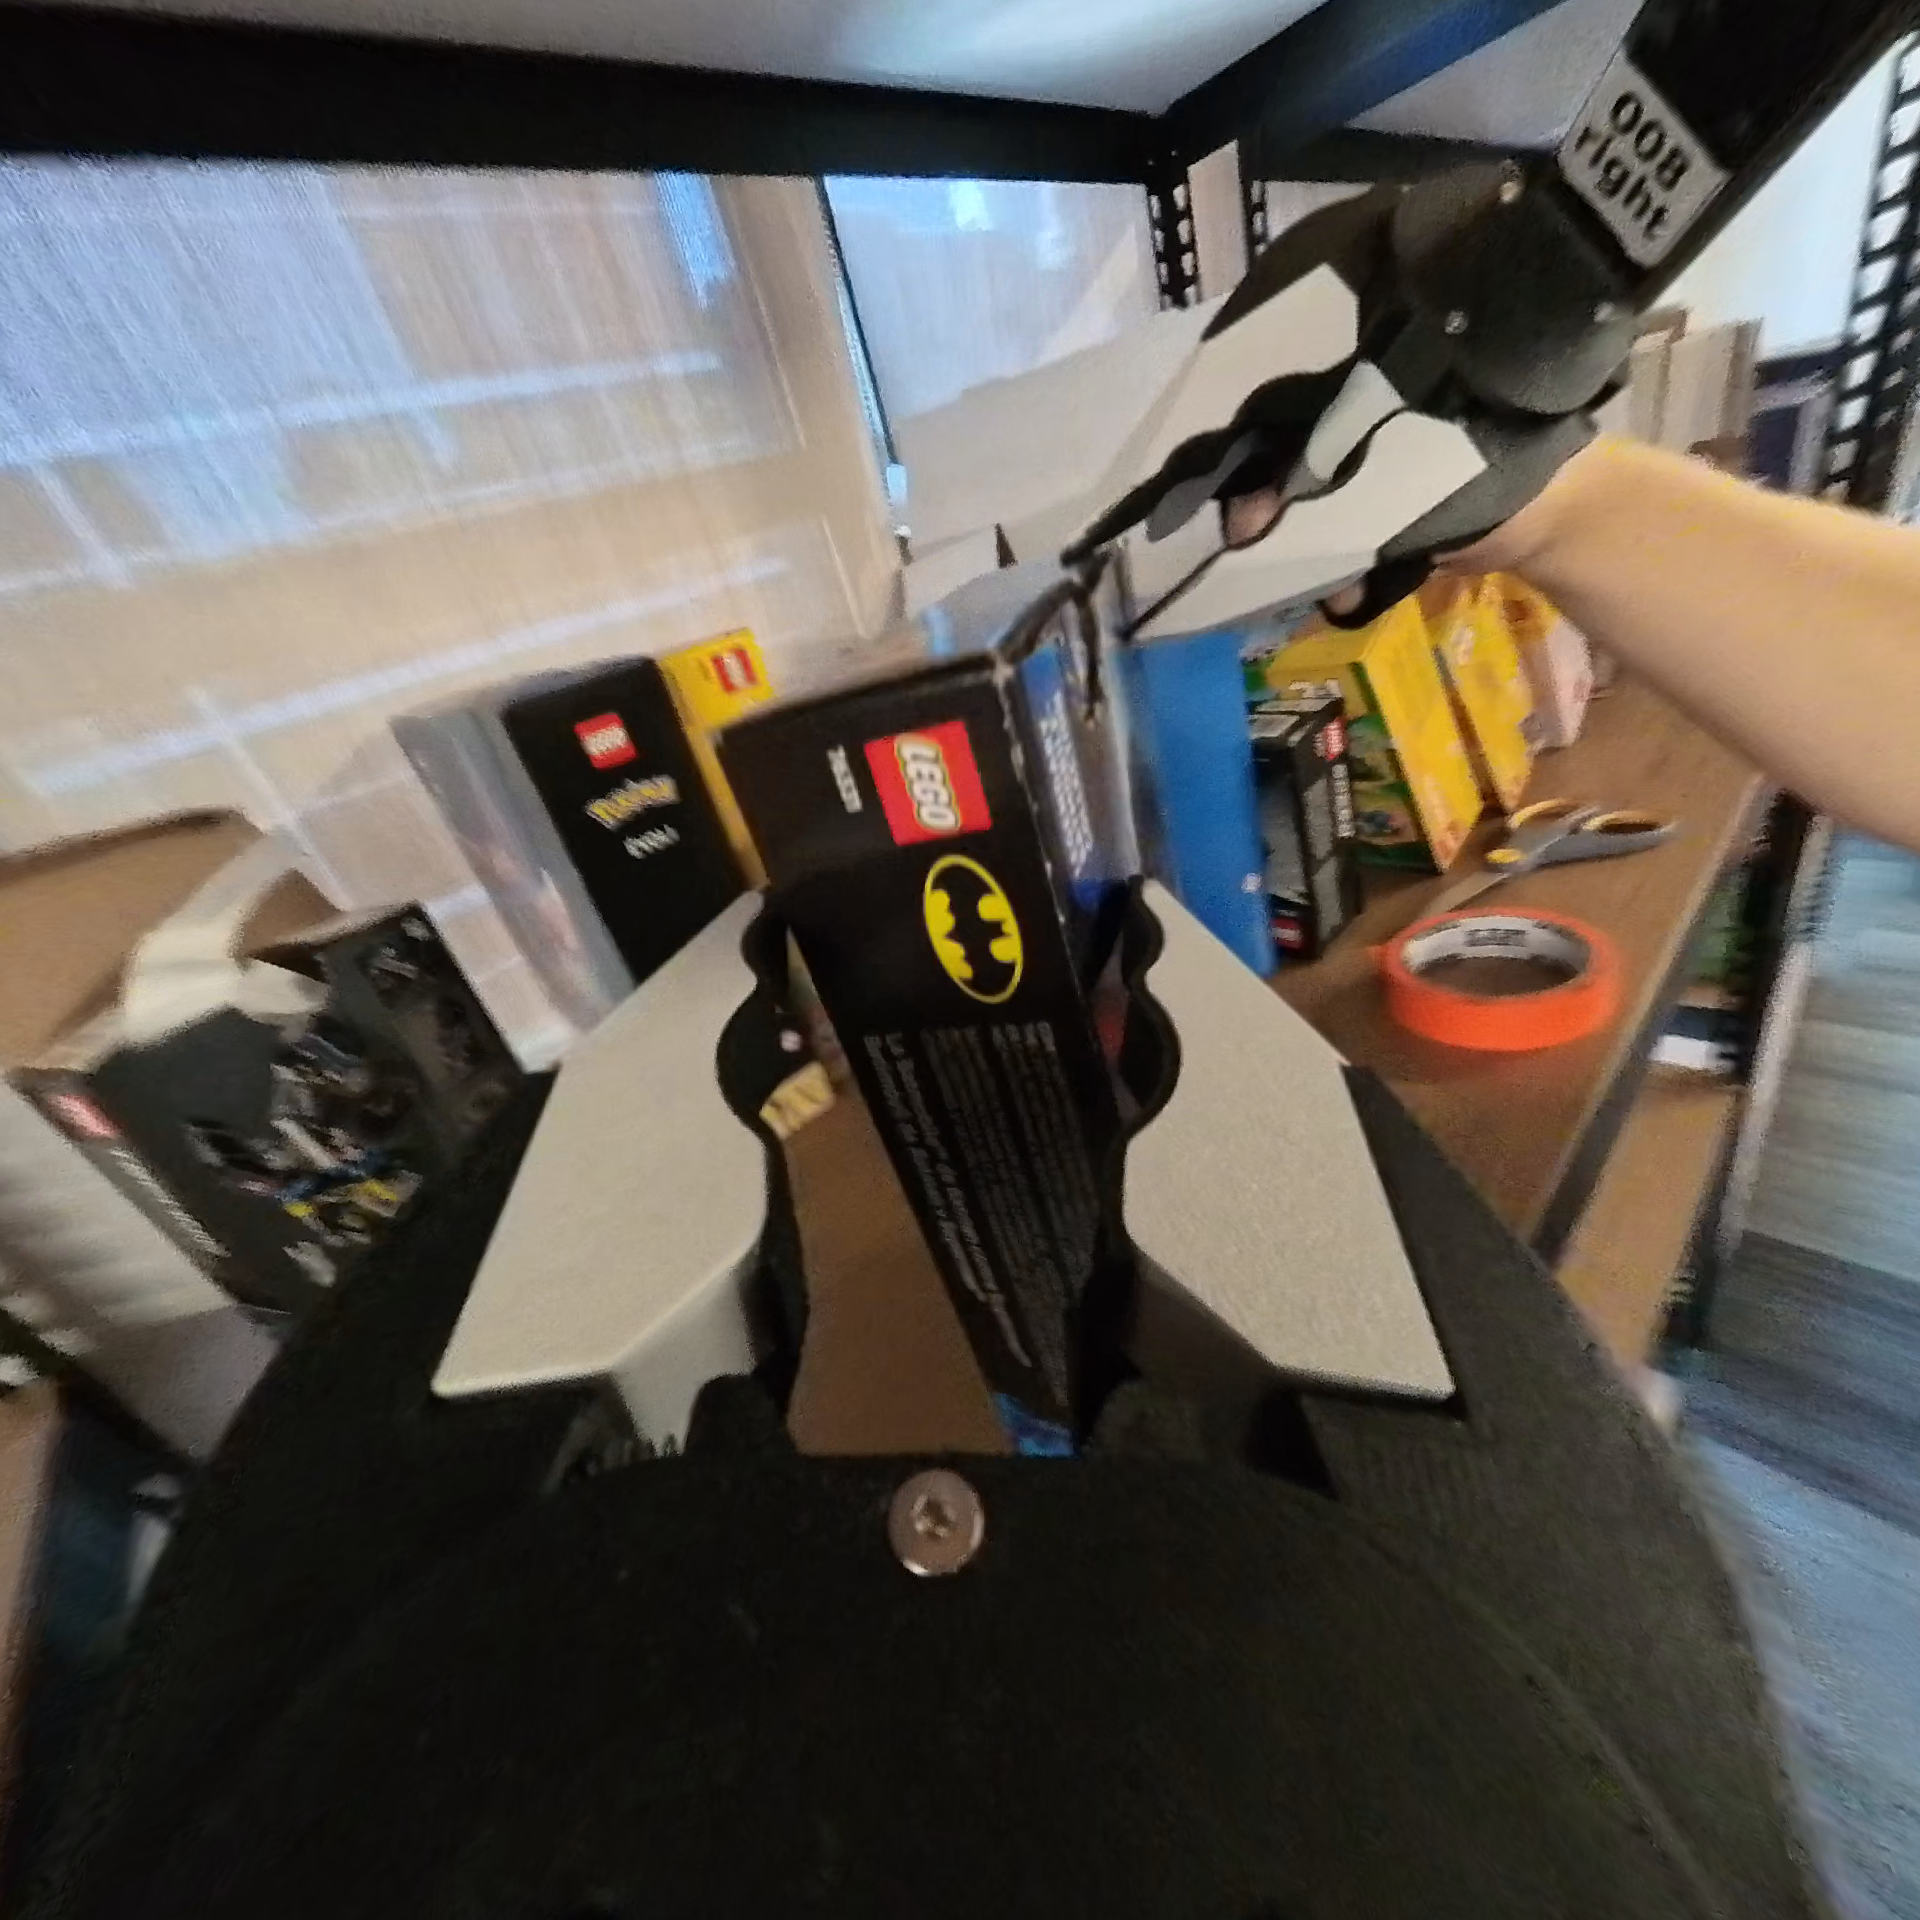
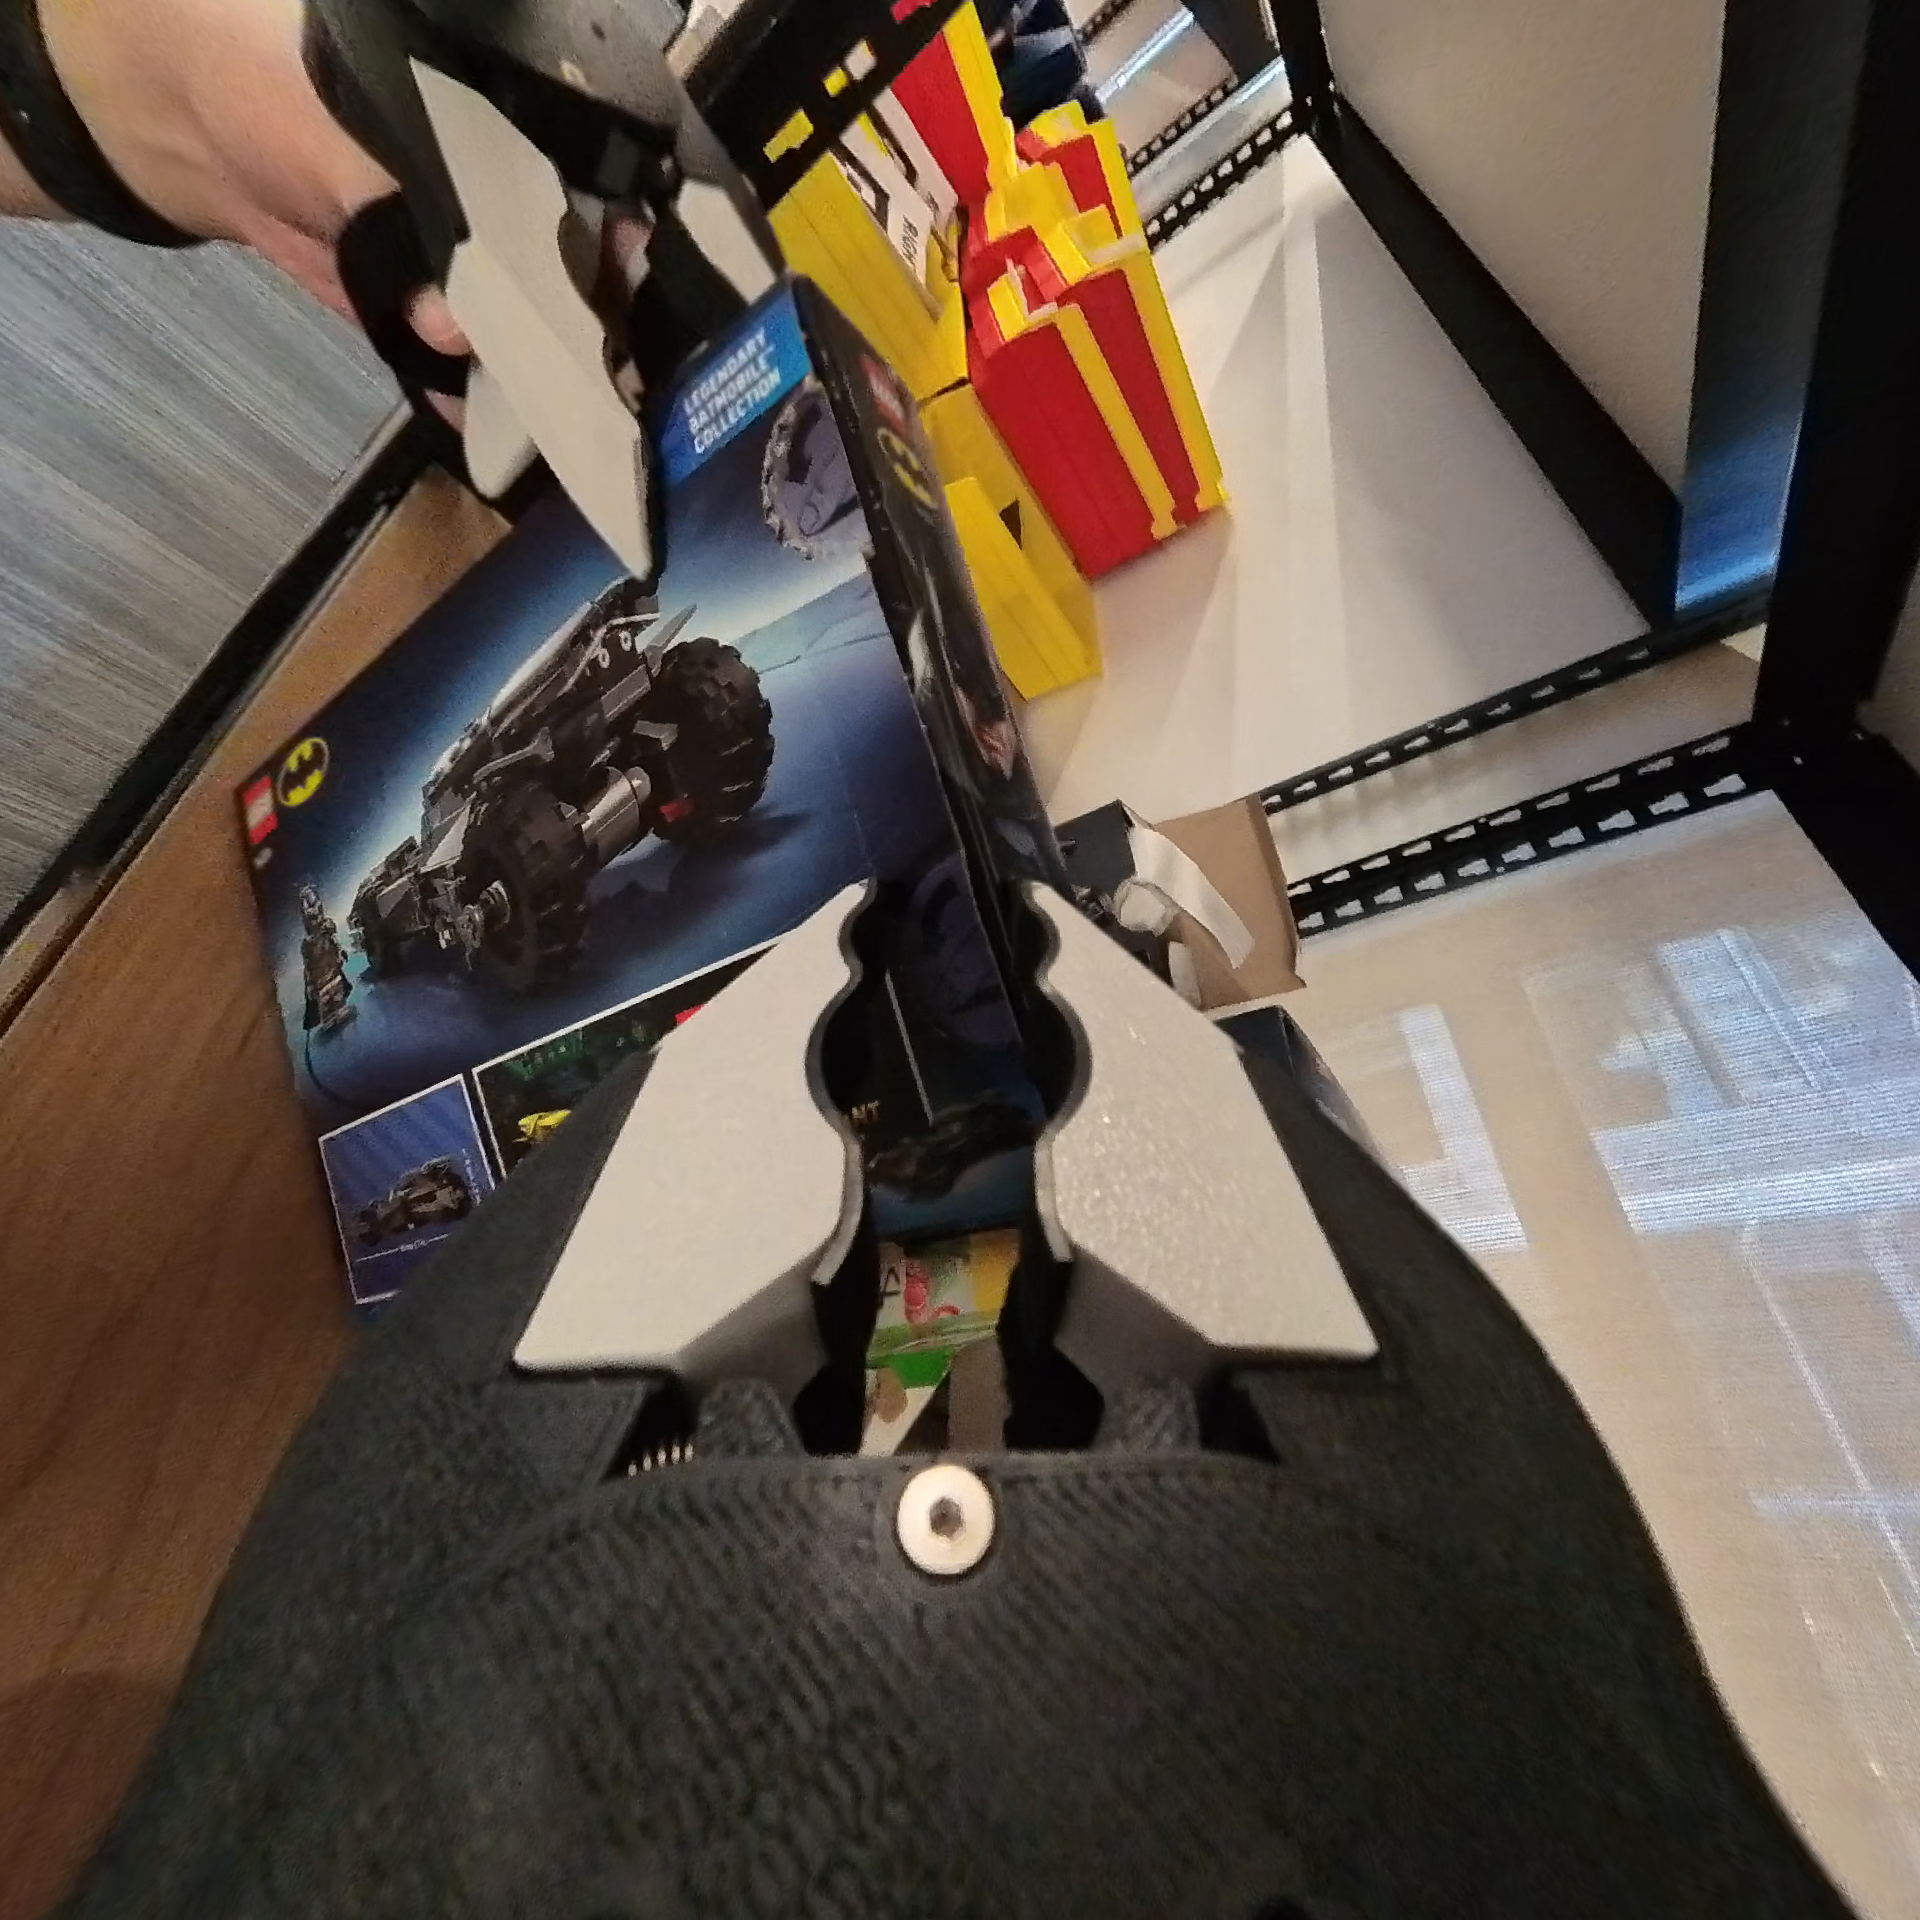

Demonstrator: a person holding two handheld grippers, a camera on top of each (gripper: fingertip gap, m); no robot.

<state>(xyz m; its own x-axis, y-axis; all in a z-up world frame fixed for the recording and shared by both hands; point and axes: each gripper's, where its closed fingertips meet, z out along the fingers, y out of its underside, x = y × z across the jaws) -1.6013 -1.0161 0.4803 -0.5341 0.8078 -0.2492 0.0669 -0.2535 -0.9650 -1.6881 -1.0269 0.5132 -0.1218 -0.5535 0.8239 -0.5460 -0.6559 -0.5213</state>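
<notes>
A black toy-set box with a yellow bat logo (image 1: 966, 1091) is held on edge above a wooden shelf (image 1: 1558, 1091). My left gripper (image 1: 951, 914) is shut on its near narrow side. My right gripper (image 1: 1091, 592) comes in from the upper right, held by a person's hand, and pinches the box's far top corner. In the right wrist view the box's blue printed face (image 2: 582, 727) shows a dark car, and my right gripper (image 2: 951, 899) is shut on its edge. The left gripper (image 2: 675, 416) grips the box's far end there.
Several toy boxes stand along the shelf: a black one (image 1: 623, 790), a blue one (image 1: 1195, 790), yellow ones (image 1: 1423, 717). Another lies tilted at left (image 1: 281, 1101). An orange tape roll (image 1: 1496, 977) and scissors (image 1: 1579, 831) lie at right. Black shelf uprights (image 2: 1829, 416) and red-yellow boxes (image 2: 1081, 416) are close by. There is about 11 centimetres between the tips of the two grippers.
</notes>
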